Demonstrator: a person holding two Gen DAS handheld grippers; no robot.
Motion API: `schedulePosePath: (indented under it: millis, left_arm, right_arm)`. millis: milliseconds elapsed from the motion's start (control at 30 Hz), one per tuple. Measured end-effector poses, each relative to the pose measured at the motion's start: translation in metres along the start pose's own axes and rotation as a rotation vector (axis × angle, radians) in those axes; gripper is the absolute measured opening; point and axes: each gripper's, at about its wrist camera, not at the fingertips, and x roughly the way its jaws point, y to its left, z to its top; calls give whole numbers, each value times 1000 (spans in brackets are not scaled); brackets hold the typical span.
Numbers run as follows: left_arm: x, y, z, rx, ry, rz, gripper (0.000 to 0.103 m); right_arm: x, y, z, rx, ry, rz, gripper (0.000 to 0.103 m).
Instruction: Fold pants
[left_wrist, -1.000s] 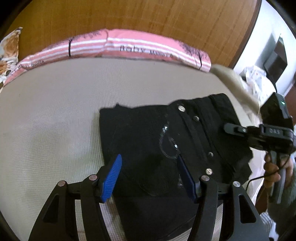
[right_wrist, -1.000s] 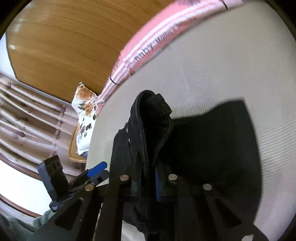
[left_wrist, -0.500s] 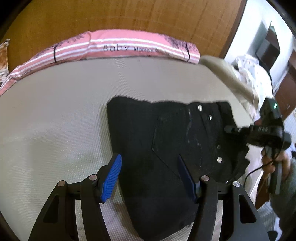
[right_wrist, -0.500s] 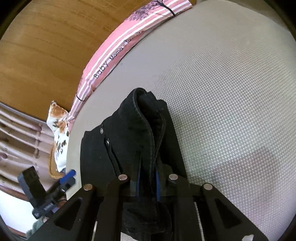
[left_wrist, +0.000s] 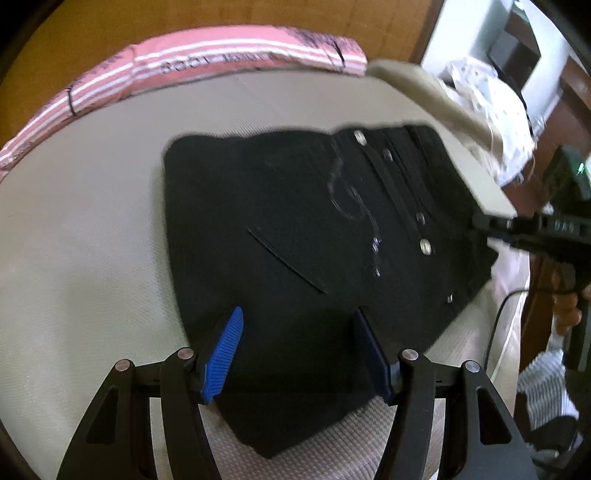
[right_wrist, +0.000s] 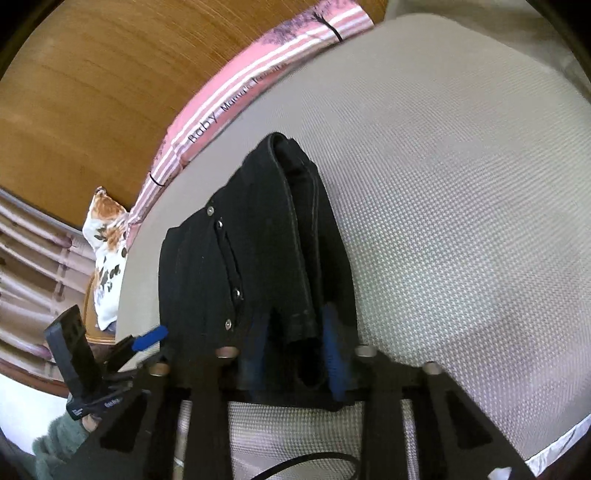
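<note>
We see black pants (left_wrist: 306, 236) folded on a beige mattress (left_wrist: 81, 229). Our left gripper (left_wrist: 295, 354) hovers spread above their near edge, holding nothing. Our right gripper (right_wrist: 295, 354) straddles the waistband, parted. We should lift away gently so the fold holds.

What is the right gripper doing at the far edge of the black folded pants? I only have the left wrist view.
Observer: The right gripper straddles a thick, doubled-over edge of the black folded pants. Its jaws stand a little wider than that fabric, so the hold looks loose.
Operator: Anything past the end of the pink striped pillow on that side?
Observer: Yes, a white cushion with orange flowers leans just beyond the pink striped pillow, below the wooden headboard.
</note>
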Motion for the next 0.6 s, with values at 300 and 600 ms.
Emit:
schedulePosePath:
  millis: [300,600]
  left_arm:
    - [1,-10,-10,20,31,-38,52]
    - [-5,-12,-3,31,10,8,53]
  right_arm:
    - [-8,1,-15,-11,-24,-81,14]
    - [-8,4,-11,-20,-24,-141,30]
